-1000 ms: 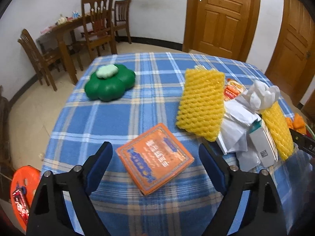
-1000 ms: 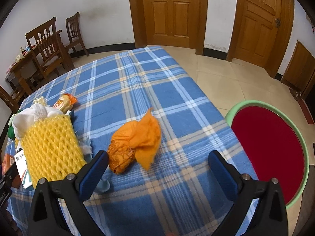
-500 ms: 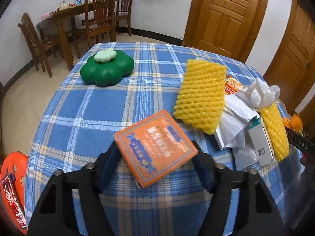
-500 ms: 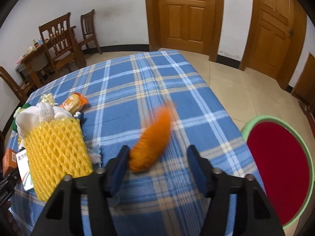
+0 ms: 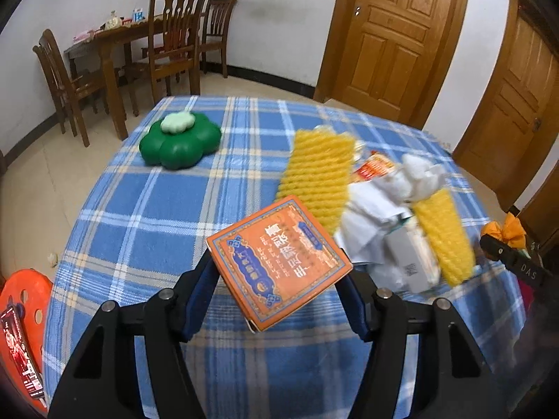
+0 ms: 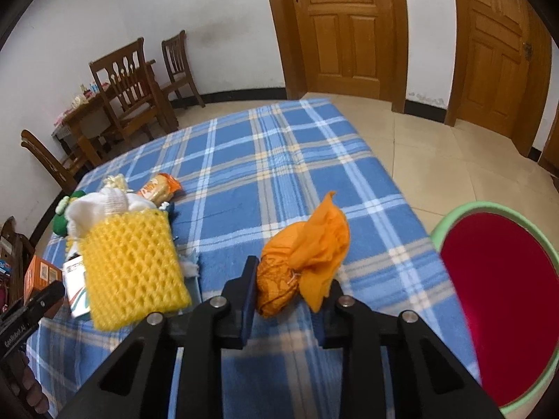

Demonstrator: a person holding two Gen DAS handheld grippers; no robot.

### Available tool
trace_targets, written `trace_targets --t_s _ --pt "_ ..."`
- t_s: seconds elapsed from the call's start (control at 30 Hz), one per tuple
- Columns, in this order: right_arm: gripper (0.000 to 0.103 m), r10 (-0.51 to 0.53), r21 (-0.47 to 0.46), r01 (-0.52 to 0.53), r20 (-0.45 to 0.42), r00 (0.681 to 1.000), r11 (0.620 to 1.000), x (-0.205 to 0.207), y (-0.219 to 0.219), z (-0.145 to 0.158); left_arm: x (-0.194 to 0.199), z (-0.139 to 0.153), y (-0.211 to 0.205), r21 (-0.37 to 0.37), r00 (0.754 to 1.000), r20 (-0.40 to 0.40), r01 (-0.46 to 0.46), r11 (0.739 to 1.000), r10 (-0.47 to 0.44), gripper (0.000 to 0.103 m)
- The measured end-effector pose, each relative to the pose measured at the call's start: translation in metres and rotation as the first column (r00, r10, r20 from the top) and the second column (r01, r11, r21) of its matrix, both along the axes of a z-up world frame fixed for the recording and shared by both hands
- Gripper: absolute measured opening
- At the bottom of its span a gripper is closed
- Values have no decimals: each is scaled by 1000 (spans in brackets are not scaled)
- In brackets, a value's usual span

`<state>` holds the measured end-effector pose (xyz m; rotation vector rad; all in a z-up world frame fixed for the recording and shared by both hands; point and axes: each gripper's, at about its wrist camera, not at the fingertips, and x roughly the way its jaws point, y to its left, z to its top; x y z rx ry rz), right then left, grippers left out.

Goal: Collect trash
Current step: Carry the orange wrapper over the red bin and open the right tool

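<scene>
Left gripper: jaws squeezed on the orange box, lifted above the table.
Right gripper: jaws pinching the orange wrapper, beside the red bin.

The box covers both fingertips of the left gripper, so where the pads touch it cannot be seen. Right of the box the net and papers are smeared by blur. The stool, left of the box, is cut by the picture's edge. The wrapper hides the right gripper's right fingertip, and the bin runs past the frame
</scene>
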<state>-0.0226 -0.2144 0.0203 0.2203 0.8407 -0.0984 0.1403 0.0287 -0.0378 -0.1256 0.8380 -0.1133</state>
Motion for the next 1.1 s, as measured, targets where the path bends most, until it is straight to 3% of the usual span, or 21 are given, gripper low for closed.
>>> trace_targets --t_s 0.23,0.57,0.77,1.1 --pt "28 -45 4 45 32 998 999 -10 -10 15 -19 26 -23 -16 997 48 57 998 -56 66" --pt "29 -189 20 189 40 981 982 -50 -77 23 -37 46 -85 -31 976 76 205 978 -203 66" --pt "29 -276 46 275 20 961 960 -59 -124 13 -40 50 -135 -24 951 72 304 952 -301 66" --pt "29 -360 81 360 -10 933 929 -58 -188 -14 -42 49 -222 1 887 53 460 888 -459 66"
